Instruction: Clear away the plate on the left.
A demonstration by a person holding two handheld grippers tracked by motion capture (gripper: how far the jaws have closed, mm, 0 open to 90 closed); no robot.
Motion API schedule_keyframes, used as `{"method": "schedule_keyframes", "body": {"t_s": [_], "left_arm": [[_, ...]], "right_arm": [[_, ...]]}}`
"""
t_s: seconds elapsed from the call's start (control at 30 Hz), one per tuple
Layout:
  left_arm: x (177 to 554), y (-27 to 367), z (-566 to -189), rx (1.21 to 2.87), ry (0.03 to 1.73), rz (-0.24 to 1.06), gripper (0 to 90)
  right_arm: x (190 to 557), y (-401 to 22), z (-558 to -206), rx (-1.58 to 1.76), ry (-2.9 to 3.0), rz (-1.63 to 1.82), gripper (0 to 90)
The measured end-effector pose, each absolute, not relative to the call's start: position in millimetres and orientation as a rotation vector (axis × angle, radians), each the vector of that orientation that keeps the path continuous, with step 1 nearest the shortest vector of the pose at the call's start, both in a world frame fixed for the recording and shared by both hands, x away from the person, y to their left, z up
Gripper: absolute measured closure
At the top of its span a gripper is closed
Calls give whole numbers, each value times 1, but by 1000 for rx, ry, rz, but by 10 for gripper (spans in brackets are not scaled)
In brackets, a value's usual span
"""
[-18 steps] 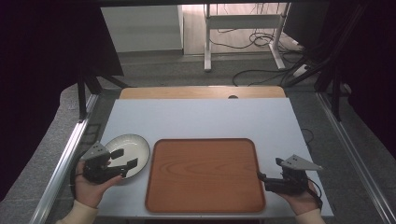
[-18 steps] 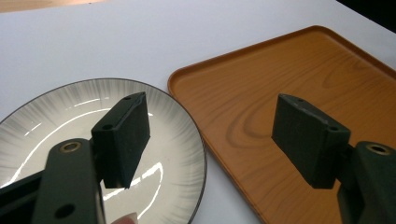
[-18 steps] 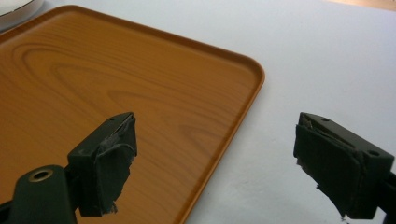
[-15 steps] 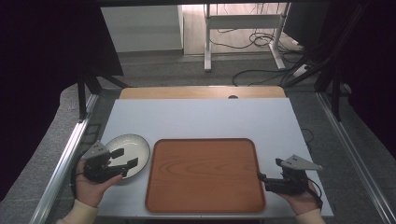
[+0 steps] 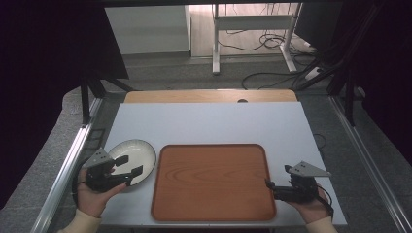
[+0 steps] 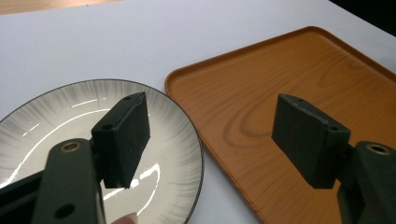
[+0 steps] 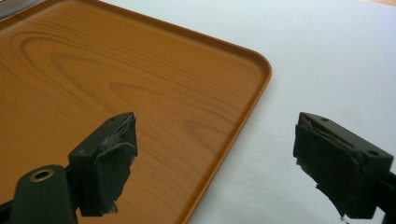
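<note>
We see almost no change across the last moment: our left gripper (image 5: 127,166) sits where it did a moment ago, low over the near right part of the round white plate with grey streaks and a dark rim (image 5: 141,153), and the plate lies at the same spot near the desk's left edge, just beside the left rim of the rounded wooden tray (image 5: 211,179). In the left gripper view the jaws stand released and wide, one over the plate's glossy face (image 6: 60,121), the other over the tray's left side (image 6: 280,74), so the gap straddles the plate's right rim without pressing on it. Nothing is held yet.

Our right gripper (image 5: 270,187) rests at the tray's near right corner, as before; in its own view its jaws are spread apart, one over the wood (image 7: 116,60), one over the white desk (image 7: 327,70), gripping nothing.

We judge that the work has barely begun: the left hand is lined up on the plate's rim, and closing on it would be the next step, perhaps to carry the plate onto the empty tray.
</note>
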State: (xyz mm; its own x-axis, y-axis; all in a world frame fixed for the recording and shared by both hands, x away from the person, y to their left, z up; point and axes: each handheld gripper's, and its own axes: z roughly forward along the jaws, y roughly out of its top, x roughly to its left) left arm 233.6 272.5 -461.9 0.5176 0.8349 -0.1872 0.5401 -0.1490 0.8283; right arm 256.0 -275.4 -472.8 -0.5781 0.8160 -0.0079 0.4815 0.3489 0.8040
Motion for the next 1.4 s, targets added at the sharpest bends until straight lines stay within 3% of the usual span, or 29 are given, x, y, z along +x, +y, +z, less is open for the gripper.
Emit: {"method": "schedule_keyframes", "body": {"t_s": [0.9,1.4], "left_arm": [[235,278,-459,1819,1151,402,273],[249,308,-462,1785,1243,446,273]], "right_arm": [[252,-282,-473,1149,2200,1093,148],[253,-281,-474,1148,2204,1091,149]]}}
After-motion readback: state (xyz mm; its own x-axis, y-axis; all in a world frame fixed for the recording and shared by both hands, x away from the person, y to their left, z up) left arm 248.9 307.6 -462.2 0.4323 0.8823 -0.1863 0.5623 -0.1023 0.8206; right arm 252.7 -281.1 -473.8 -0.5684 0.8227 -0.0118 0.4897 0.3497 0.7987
